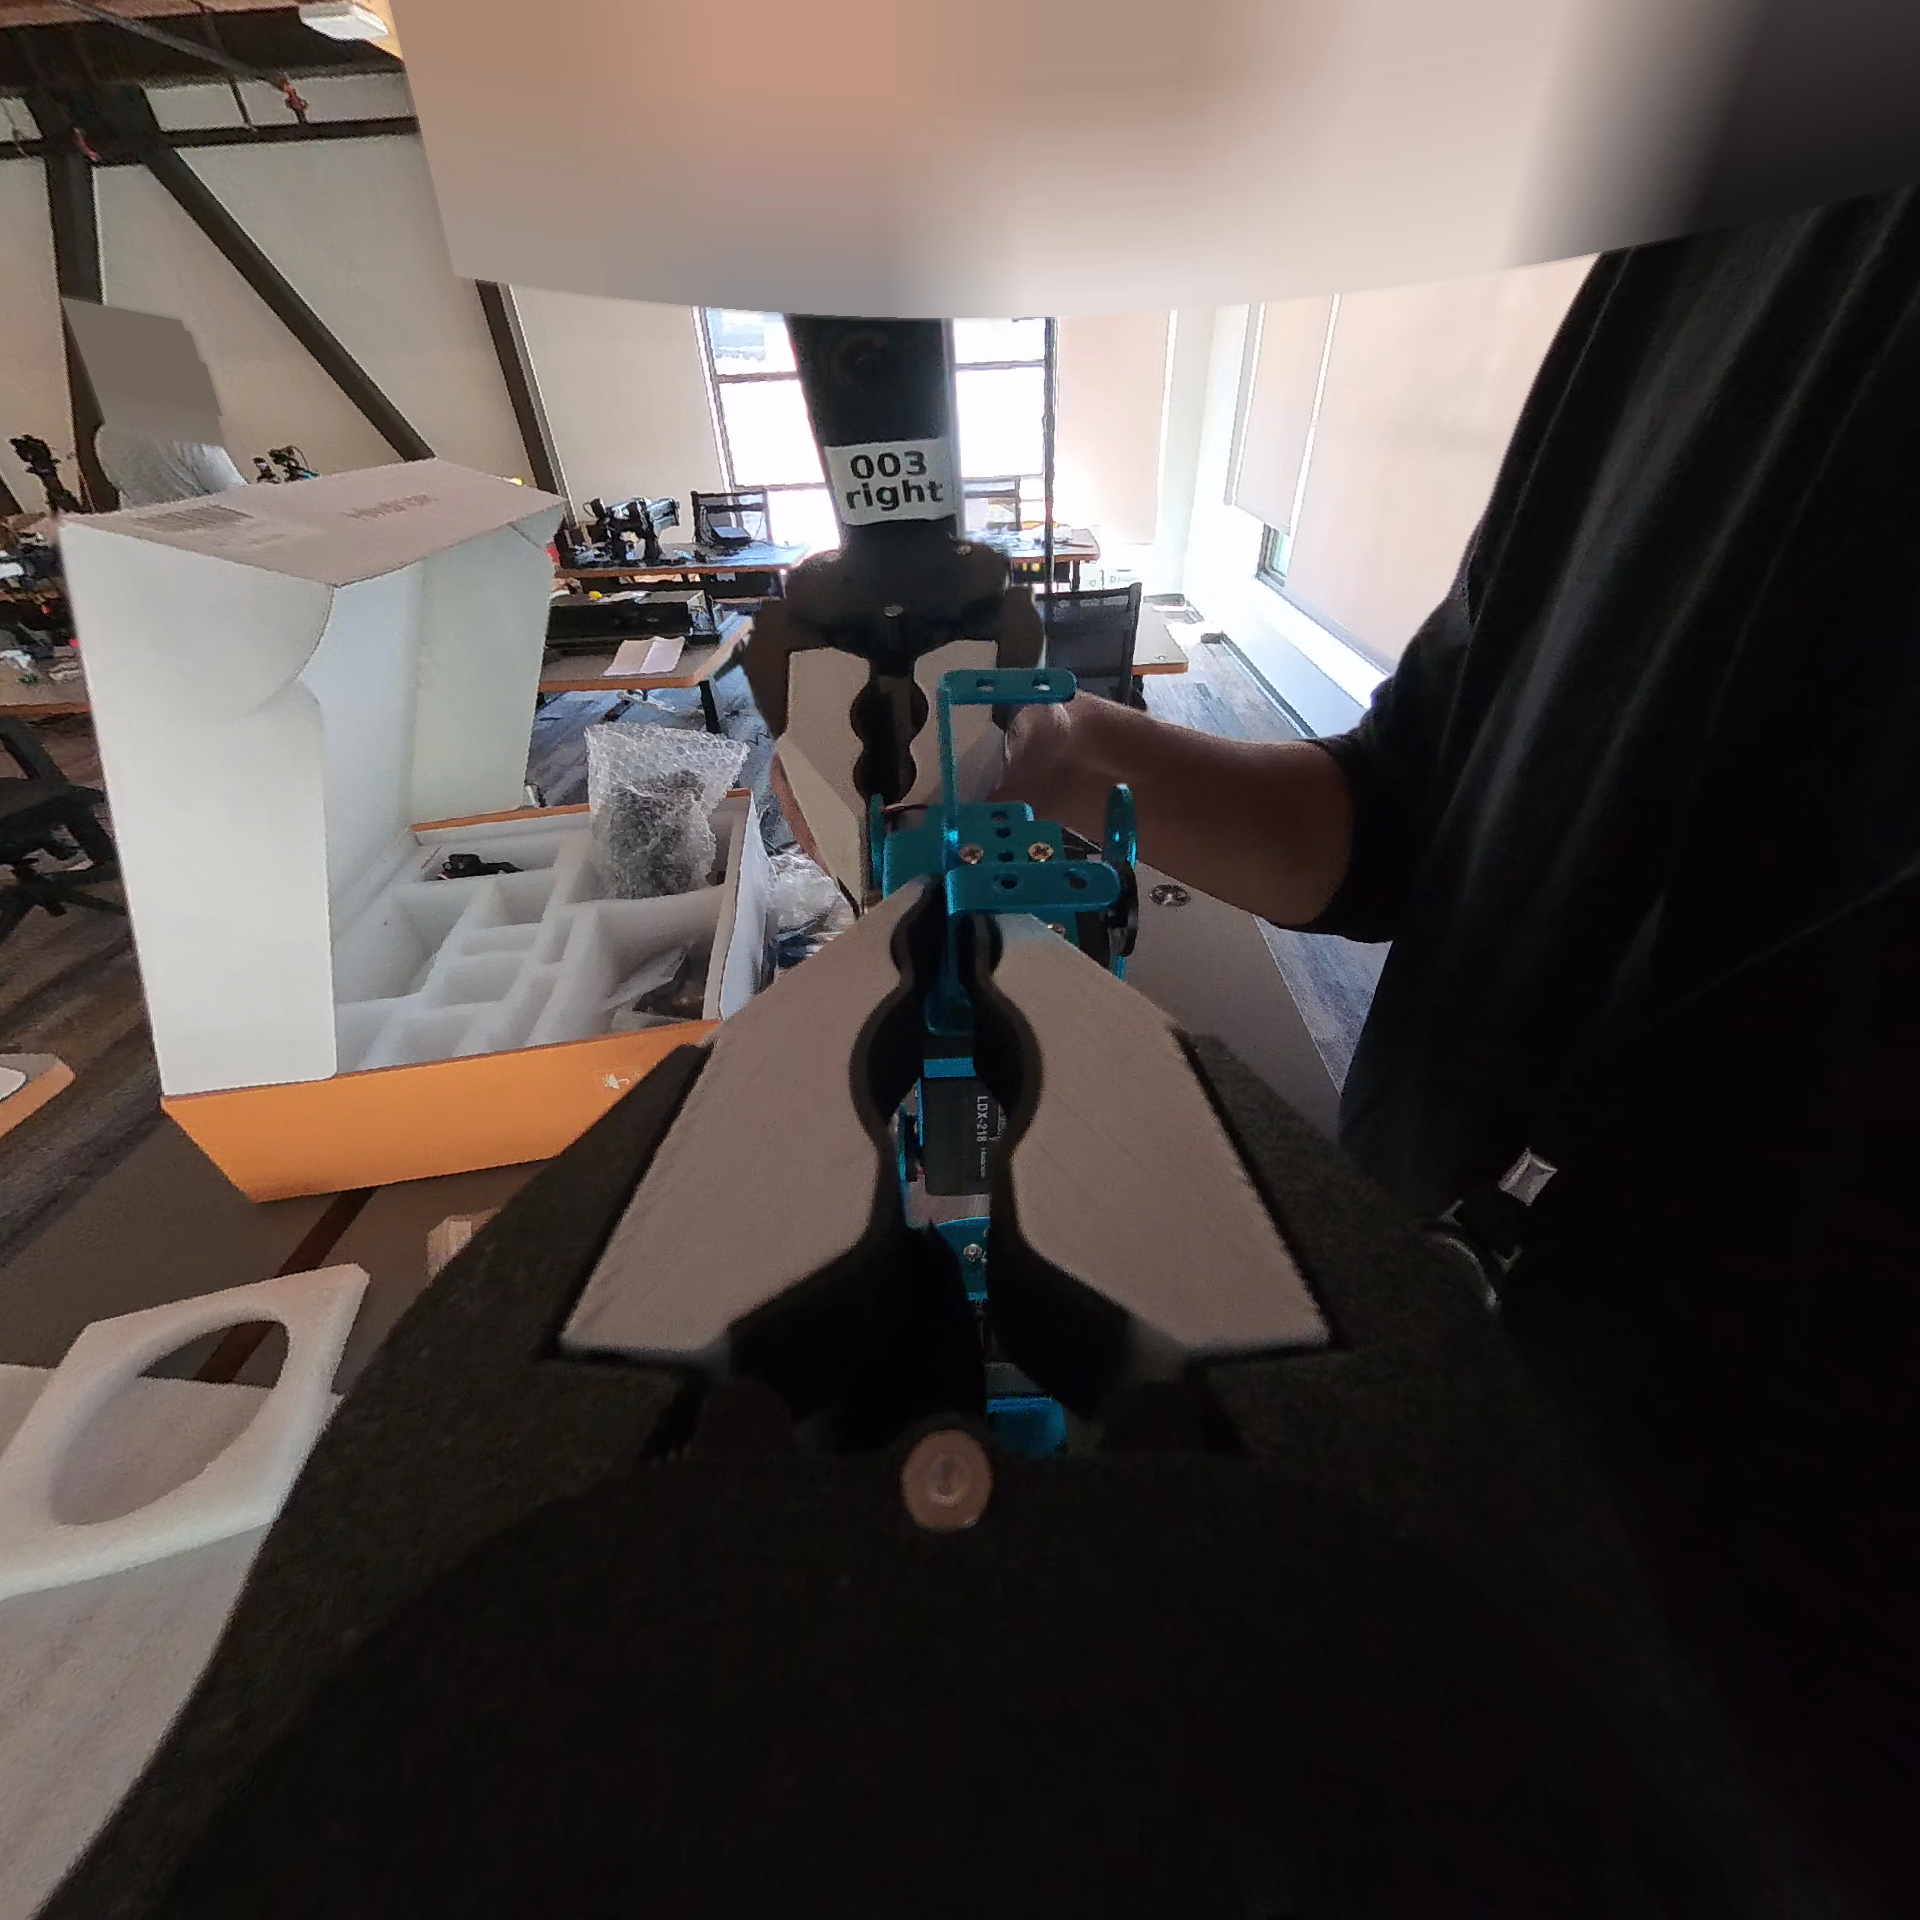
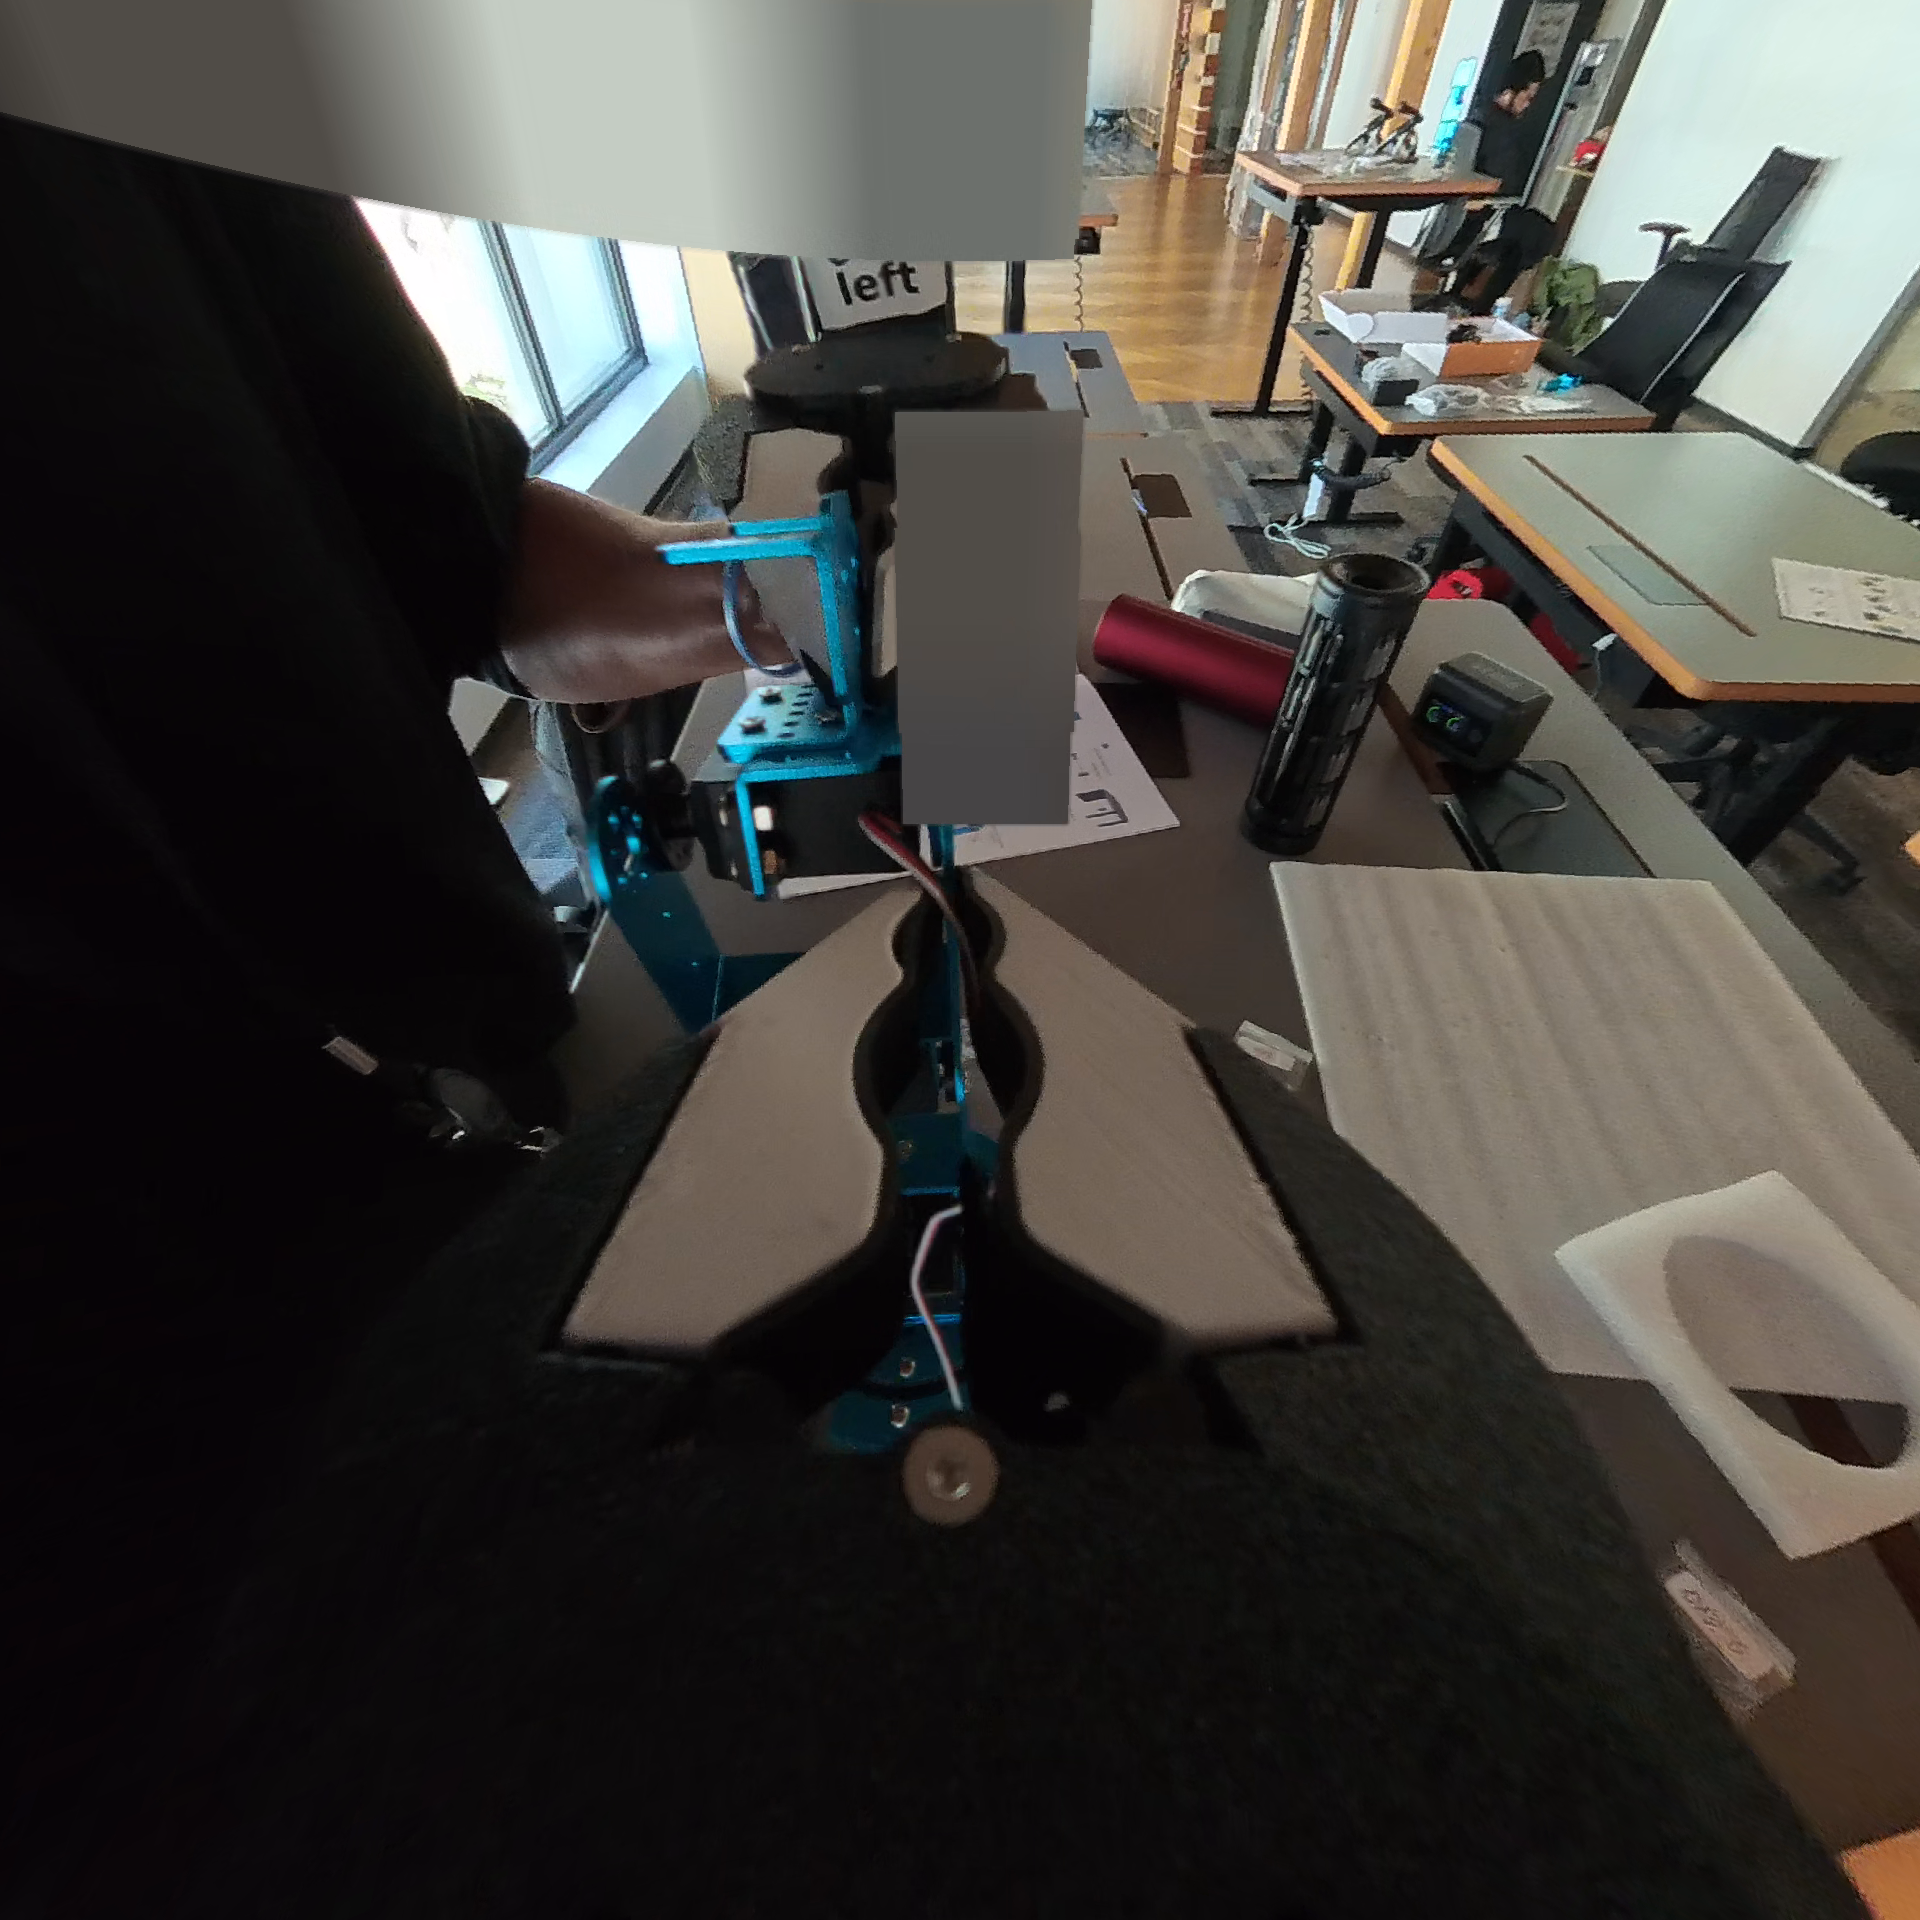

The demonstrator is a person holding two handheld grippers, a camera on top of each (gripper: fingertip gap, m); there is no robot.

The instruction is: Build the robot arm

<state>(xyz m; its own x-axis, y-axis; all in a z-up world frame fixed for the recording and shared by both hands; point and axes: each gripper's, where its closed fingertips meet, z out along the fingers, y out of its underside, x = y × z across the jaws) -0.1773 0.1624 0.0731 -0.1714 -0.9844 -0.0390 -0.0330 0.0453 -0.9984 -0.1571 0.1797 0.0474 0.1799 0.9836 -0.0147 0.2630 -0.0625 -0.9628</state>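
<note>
1. Blue metal servo assembly (image 1: 977,894) hangs in the air above the dark table (image 2: 1205,935), between both tools.
2. Left gripper (image 1: 951,940) is clamped on one end.
3. Right gripper (image 2: 948,914), facing it, pinches the opposite end.

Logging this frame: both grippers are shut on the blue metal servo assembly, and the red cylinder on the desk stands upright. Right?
Not quite. The red cylinder lies on its side, as the right wrist view shows. Both the left gripper and the right gripper are shut on the blue metal servo assembly.

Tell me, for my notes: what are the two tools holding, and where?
Both grip one blue metal robot arm: left tool and right tool clamp opposite ends of its frame.
</note>
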